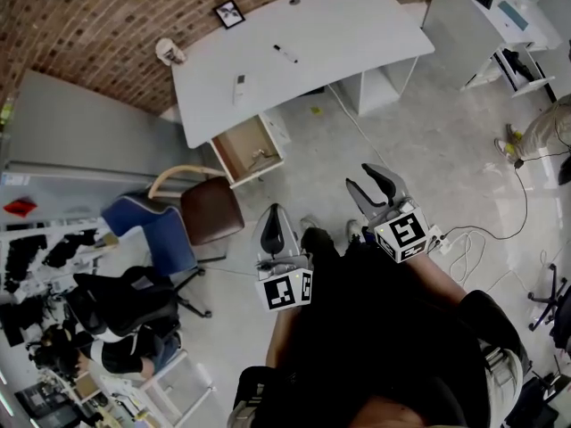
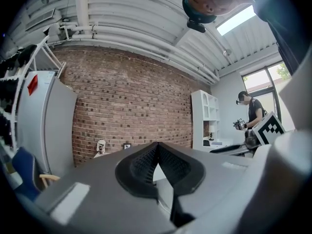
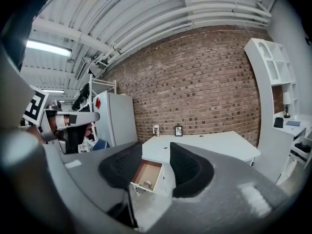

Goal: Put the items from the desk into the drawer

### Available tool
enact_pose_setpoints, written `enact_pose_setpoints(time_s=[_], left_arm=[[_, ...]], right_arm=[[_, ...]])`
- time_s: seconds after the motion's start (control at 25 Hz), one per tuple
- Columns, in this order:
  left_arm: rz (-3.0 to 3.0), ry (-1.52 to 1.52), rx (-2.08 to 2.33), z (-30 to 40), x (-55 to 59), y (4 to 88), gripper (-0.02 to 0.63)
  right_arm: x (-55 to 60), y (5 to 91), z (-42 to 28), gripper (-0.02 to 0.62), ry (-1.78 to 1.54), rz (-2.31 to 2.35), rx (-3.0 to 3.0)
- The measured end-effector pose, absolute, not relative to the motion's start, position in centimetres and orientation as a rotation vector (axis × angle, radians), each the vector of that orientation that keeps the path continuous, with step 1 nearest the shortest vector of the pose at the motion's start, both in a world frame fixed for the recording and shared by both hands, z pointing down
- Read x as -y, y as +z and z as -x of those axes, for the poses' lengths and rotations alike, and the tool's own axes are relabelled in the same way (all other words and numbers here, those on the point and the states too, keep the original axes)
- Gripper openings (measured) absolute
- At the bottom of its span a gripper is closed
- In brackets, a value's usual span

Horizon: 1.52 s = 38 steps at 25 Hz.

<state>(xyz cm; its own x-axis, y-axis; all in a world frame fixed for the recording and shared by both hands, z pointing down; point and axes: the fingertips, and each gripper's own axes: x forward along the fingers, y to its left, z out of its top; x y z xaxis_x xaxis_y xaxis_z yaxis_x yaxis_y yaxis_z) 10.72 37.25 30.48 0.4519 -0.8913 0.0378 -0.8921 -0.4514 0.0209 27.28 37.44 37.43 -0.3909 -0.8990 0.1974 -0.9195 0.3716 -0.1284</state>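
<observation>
The white desk (image 1: pixel 357 25) stands against the brick wall, well ahead of both grippers. On it lie a dark pen (image 1: pixel 285 53) and a small white remote-like item (image 1: pixel 239 87), with a picture frame (image 1: pixel 229 13) and a small cup (image 1: pixel 168 52) at the back. Its wooden drawer (image 1: pixel 248 148) is pulled open, with a small metal thing inside. My left gripper (image 1: pixel 274 212) is shut and empty, its tips meeting (image 2: pixel 157 147). My right gripper (image 1: pixel 366 181) is open with nothing between its fingers; the drawer (image 3: pixel 146 173) shows through the gap (image 3: pixel 156 151).
A brown chair (image 1: pixel 211 208) and a blue chair (image 1: pixel 147 226) stand left of the drawer. Cables (image 1: pixel 464 239) trail over the floor at right. A white shelf unit (image 1: pixel 500 16) and a person (image 1: pixel 549 132) are at the far right. Cluttered racks fill the lower left.
</observation>
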Motion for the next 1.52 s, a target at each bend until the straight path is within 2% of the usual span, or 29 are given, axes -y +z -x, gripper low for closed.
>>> enact_pose_setpoints(time_s=[0.68,1.52], left_arm=[[-2.622,0.021,1.591,-11.1,-28.5,32.0,0.014],[-2.665,-0.029,1.484,-5.7,-10.6,31.3,0.015]], right_arm=[[-29.8,39.0,-27.3,0.173,0.362,-1.639,2.49],[-11.6,37.6,-21.7,0.173,0.395,-1.684,2.423]])
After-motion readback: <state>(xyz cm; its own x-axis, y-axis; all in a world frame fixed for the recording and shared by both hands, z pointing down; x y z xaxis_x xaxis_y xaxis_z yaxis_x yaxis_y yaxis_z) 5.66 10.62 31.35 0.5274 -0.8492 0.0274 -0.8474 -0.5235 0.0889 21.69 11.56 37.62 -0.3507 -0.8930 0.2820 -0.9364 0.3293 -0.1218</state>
